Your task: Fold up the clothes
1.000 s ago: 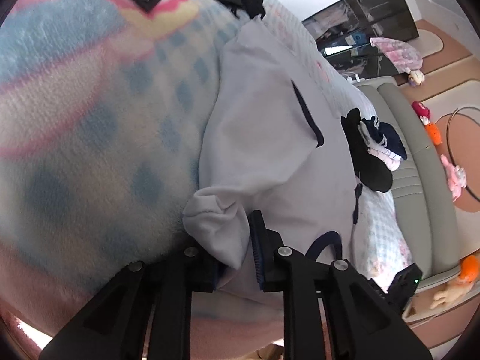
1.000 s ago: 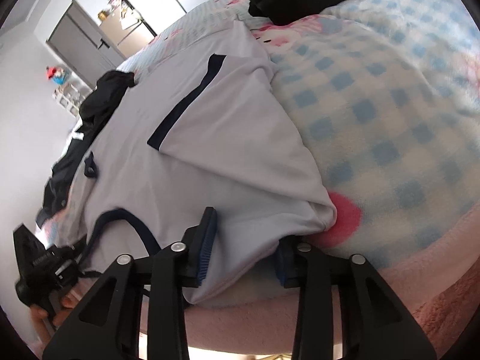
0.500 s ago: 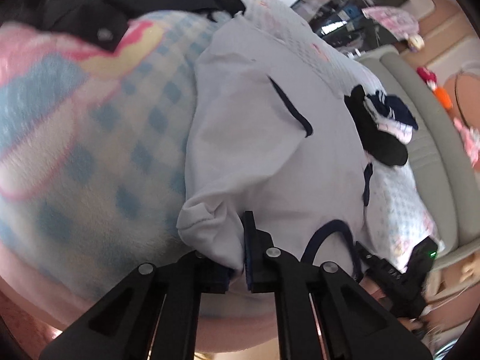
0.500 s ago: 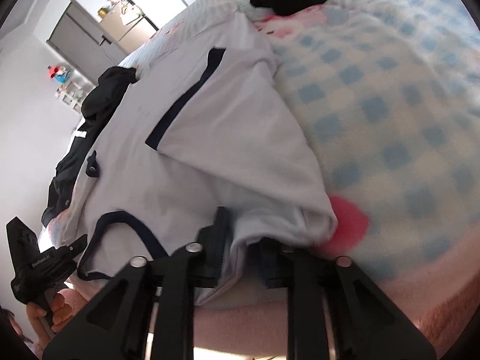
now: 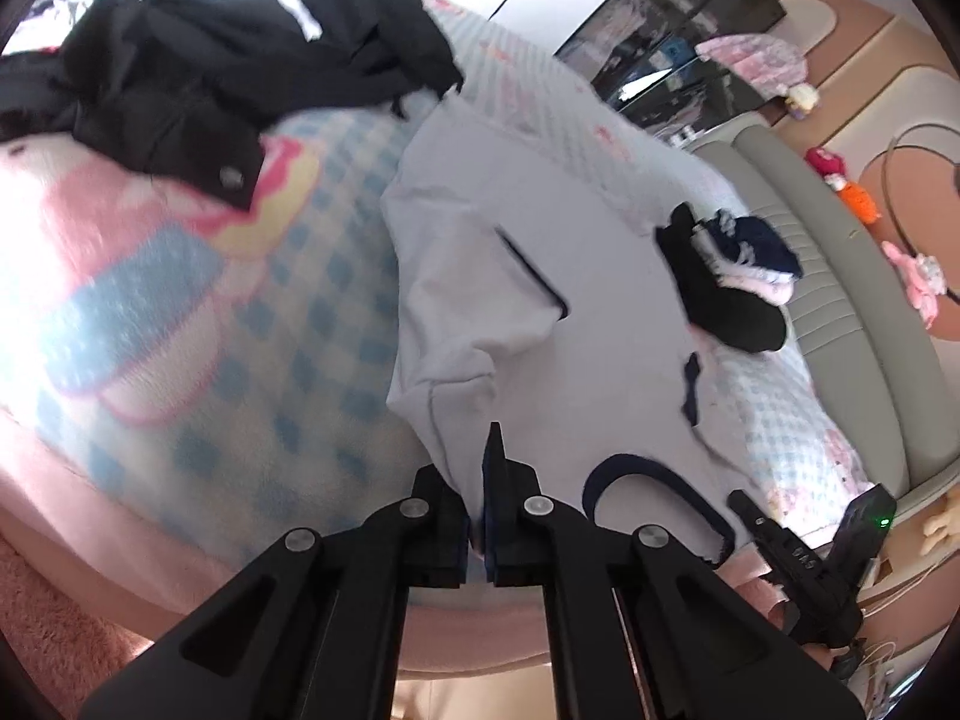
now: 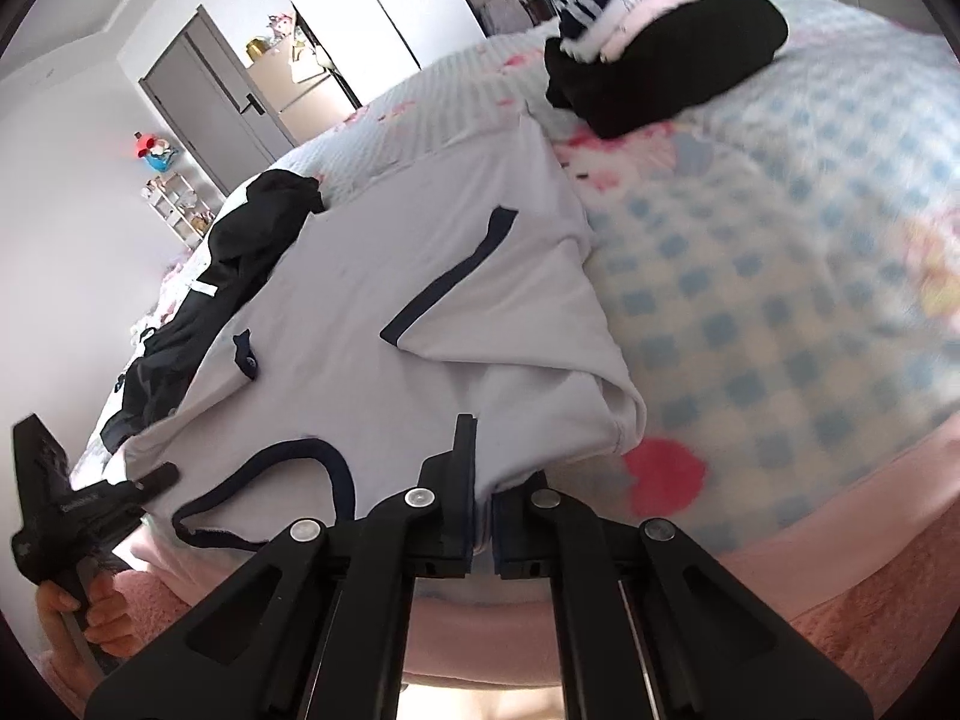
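**Gripping the white shirt at both shoulders**

Lying spread on the bed's checked blue-and-pink blanket (image 5: 252,324), the white shirt (image 5: 576,312) has its navy-edged neckline (image 5: 654,480) at the near edge, toward both cameras. Its sleeves are folded in over the body, each showing a dark navy cuff band (image 6: 450,294).

The left claw (image 5: 477,516) has just been closing and is now clenched on the shirt's fabric at the shoulder left of the neckline; a fold of white cloth runs down between its two black fingers (image 5: 510,480). The right claw (image 6: 483,516) has likewise just been closing and is clamped on the cloth at the other shoulder, with the hem pinched in the narrow slit between its pads. Each claw shows in the other's view, low at the side, and a person's hand (image 6: 90,612) is wrapped round the left one's handle.

A heap of black clothing (image 5: 240,72) lies on the blanket beyond the shirt on the left side. On the right side sits a small stack of folded clothes (image 6: 666,54), black at the bottom with navy and pale pink pieces on top, apart from the shirt. A grey padded bed frame (image 5: 852,312) runs along the far edge.
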Demonstrator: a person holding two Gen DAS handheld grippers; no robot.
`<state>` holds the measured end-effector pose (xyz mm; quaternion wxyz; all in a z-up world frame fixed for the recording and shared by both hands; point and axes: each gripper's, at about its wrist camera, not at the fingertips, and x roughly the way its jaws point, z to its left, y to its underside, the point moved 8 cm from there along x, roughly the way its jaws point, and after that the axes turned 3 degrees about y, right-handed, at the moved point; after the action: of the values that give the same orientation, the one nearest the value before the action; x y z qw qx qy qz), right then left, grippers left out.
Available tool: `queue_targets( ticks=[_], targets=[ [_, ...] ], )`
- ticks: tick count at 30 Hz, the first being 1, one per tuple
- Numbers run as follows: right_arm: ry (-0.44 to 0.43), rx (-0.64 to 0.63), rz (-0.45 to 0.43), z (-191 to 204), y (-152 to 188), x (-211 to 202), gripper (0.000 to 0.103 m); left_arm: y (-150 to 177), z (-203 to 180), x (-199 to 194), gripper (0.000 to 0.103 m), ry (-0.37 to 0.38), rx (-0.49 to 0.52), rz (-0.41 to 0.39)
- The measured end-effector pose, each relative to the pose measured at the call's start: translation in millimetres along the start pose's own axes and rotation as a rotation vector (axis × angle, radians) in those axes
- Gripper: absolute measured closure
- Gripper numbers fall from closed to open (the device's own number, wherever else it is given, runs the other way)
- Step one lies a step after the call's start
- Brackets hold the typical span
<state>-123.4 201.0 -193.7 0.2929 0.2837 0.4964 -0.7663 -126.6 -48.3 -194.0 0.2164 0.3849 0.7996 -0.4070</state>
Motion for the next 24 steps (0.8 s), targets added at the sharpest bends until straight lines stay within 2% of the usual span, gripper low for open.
queue_targets(
  ticks=[4,16,24],
  targets=[
    [0.019,-0.011,0.026,1.1,12.4,7.7,0.101,4.0,2.7,-2.0,0.1,-0.021,0.004,0.014],
    [-0.012,-0.004,-0.018,-0.4,6.1,-18.4,0.101,14.1,-4.2,-22.4,0.1,-0.027,0.036,-0.003],
    [-0.028,-0.022,-0.04,0.7,11.0,-37.6,0.101,26.7,-4.5,-38.9,0.1,-0.044,0.083,0.019]
  ],
)
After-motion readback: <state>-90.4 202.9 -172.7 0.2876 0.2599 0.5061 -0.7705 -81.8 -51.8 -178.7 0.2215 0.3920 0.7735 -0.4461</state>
